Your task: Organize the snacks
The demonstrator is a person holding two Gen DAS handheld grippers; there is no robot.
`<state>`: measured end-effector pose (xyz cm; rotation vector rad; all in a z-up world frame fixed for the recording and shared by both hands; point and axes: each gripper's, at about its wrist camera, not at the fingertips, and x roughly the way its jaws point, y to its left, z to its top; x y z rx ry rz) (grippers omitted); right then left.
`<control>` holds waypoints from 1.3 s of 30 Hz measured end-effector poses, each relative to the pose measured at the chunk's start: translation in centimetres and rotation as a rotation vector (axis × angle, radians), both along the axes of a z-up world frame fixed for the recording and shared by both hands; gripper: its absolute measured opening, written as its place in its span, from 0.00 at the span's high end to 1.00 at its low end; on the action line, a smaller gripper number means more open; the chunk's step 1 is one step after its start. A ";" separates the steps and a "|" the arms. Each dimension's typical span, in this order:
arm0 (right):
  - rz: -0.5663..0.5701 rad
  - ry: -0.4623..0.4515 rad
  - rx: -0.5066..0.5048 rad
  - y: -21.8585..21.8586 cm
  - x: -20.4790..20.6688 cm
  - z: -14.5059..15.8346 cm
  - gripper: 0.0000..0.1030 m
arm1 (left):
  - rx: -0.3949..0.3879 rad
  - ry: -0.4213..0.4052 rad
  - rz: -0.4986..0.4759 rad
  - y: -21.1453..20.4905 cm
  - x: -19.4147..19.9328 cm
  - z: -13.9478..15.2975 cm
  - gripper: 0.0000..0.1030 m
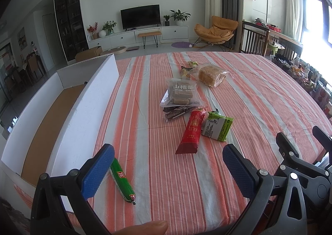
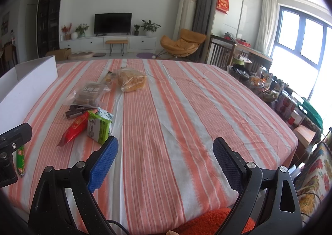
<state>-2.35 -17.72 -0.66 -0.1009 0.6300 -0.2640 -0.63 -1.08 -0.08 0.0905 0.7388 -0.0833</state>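
We hold both tools spread wide and empty, our left tool (image 1: 168, 164) nearer the slim green plastic-wrapped sausage stick (image 1: 122, 181), which lies on the striped desk (image 1: 249, 93) just beside the white cardboard box (image 1: 87, 110), its long axis running alongside the box wall, under the left tool's left finger, while our right tool (image 2: 166, 158) hovers farther off.

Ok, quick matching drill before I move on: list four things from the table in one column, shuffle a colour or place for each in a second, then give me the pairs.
Things:
1. sausage stick
2. long pouch
3. bread bag
4. cardboard box

Descriptions:
A. red, in the middle of the pile
B. white walls, along the table's left edge
C. green, beside the left gripper's finger
D. clear wrap, far end of the pile

Pairs: 1-C, 2-A, 3-D, 4-B
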 end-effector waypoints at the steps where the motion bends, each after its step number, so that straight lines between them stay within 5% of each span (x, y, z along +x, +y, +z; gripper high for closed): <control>1: 0.000 0.001 0.000 0.0 0.0 0.0 0.08 | 0.000 0.001 0.000 -0.1 0.0 0.0 0.00; 5: 0.002 -0.002 0.006 0.0 0.0 -0.1 0.08 | -0.002 0.006 0.009 0.1 0.4 0.6 0.00; 10: -0.014 -0.014 0.099 -1.6 -0.3 -0.2 0.08 | -0.187 0.049 0.049 4.8 2.8 4.3 0.00; 13: -0.038 0.013 0.164 -2.9 0.2 -0.5 0.08 | -0.207 0.094 0.062 7.2 3.7 4.9 0.00; 18: -0.054 0.038 0.210 -3.5 0.3 -0.9 0.08 | -0.068 0.237 -0.012 5.5 3.4 0.7 0.00; 22: -0.050 0.034 0.210 -3.6 0.2 -0.8 0.08 | 0.070 0.359 0.027 3.6 2.5 -4.8 0.00; 27: -0.040 0.035 0.212 -3.9 0.2 -0.8 0.08 | 0.092 0.379 0.132 4.2 3.1 -8.3 0.00; 39: -0.039 0.041 0.224 -3.7 0.4 -0.7 0.08 | -0.043 0.411 0.175 6.0 4.6 -11.3 0.00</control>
